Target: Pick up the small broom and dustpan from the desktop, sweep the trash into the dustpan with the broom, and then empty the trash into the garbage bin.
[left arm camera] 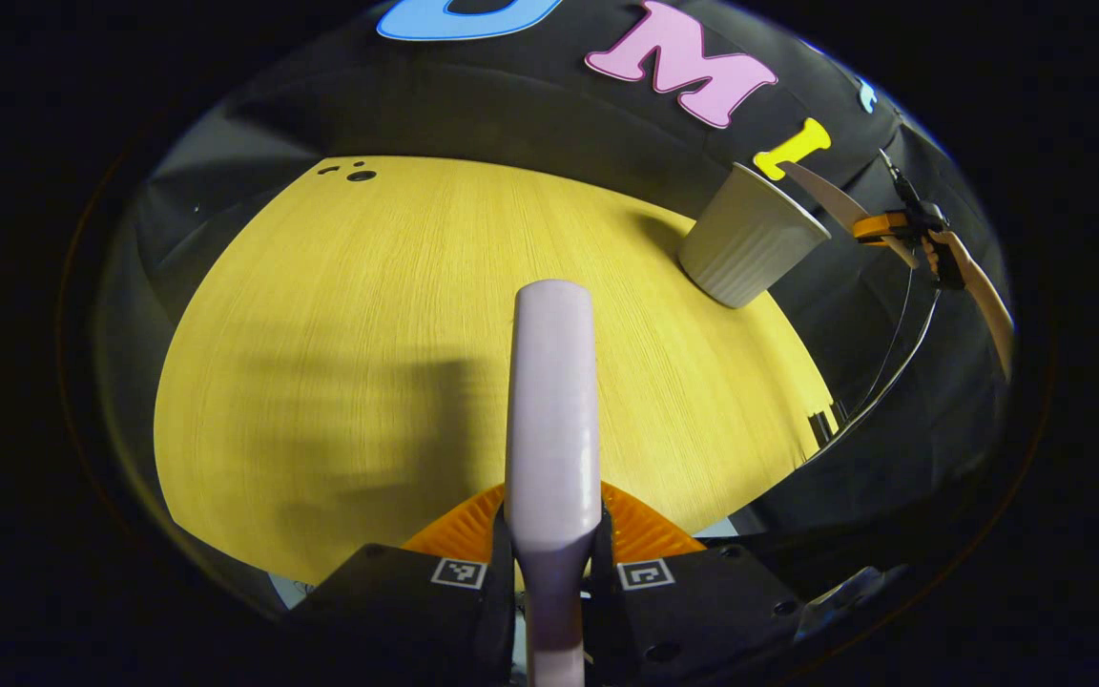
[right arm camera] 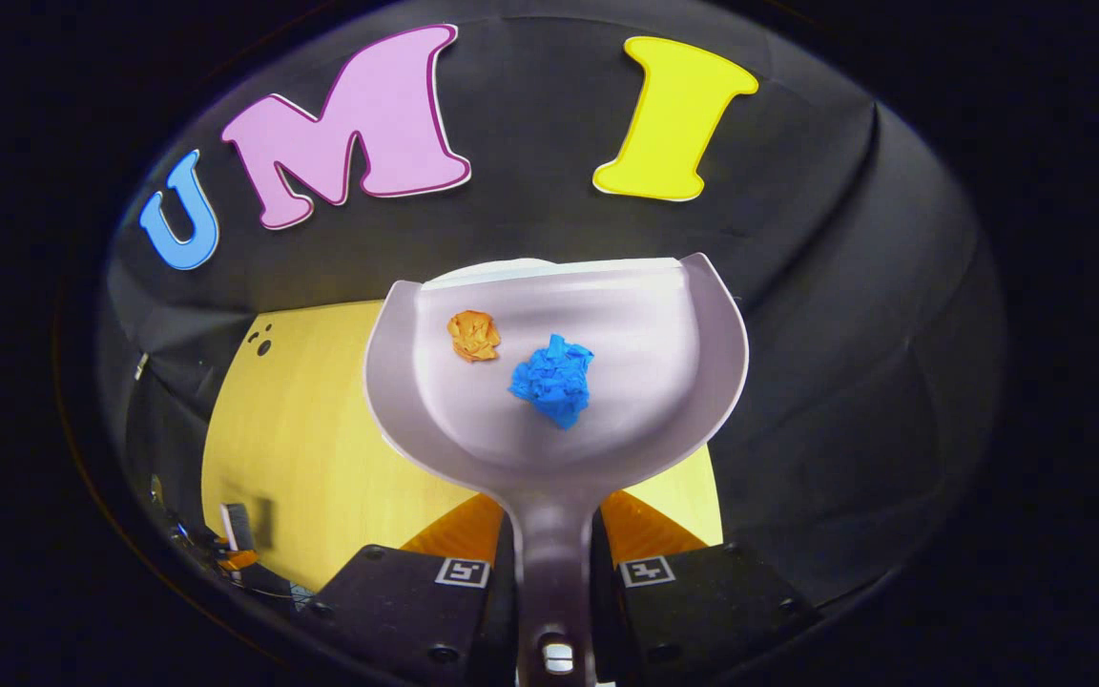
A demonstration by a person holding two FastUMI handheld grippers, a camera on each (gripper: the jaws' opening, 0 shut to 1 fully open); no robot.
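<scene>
While both fingers of the left gripper (left arm camera: 551,563) press on the broom handle (left arm camera: 552,401), the handle juts forward above the yellow desktop (left arm camera: 340,363). Beyond it to the right, the pale garbage bin (left arm camera: 748,250) stands at the desktop's far edge. Clamped likewise, the right gripper (right arm camera: 552,563) holds the dustpan (right arm camera: 664,382) raised, with orange trash (right arm camera: 474,336) and blue trash (right arm camera: 553,380) in its tray.
</scene>
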